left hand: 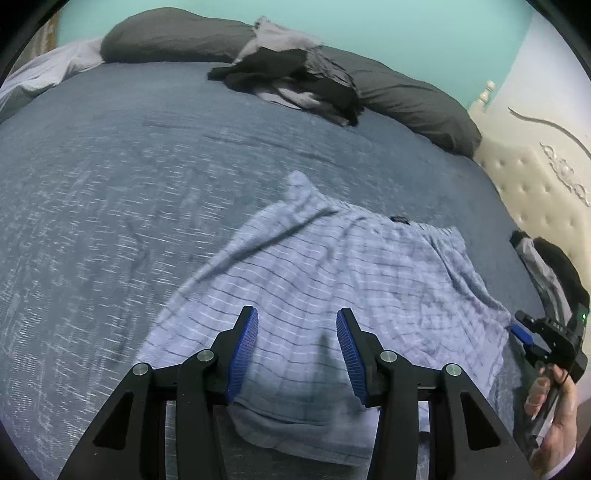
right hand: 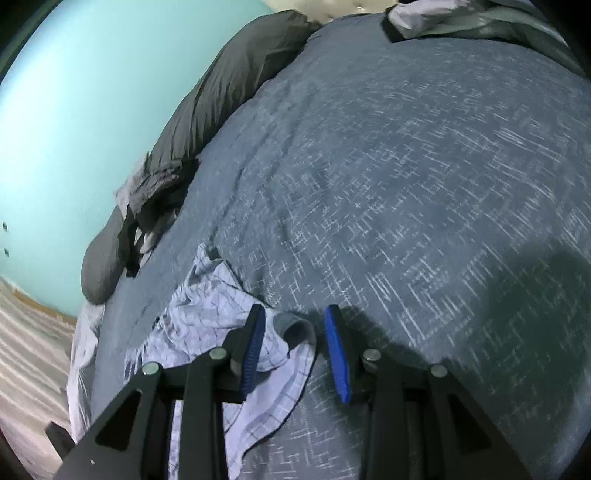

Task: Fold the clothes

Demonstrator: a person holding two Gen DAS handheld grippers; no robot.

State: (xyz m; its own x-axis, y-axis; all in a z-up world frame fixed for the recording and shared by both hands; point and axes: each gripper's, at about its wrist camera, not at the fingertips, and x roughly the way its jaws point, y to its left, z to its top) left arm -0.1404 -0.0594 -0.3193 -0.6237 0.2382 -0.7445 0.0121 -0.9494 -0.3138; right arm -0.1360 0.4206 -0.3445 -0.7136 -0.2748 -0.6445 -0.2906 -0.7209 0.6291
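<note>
Hovering low over the bed, the left gripper has its blue fingers spread wide apart with nothing between them, and right under them lies the checked garment. It is a pale lilac piece with thin dark lines, spread loosely across the near side of the blue bedspread, rumpled, with one corner poking up toward the middle of the bed. Over on the right edge of that view the right gripper sits at the garment's far hem, held in the person's hand.

From the right wrist view, the right gripper also has its fingers parted, empty, with a rolled lip of the cloth bunched just between and beside them. It looks poised over that edge, not gripping.

This fabric looks thin, soft and light; it will drape and slide, not hold a crease by itself. Best bet is to pinch a hem or corner on each side, a single layer if possible, and lift evenly.

A dark clothes pile waits by the grey pillows, well apart.
</note>
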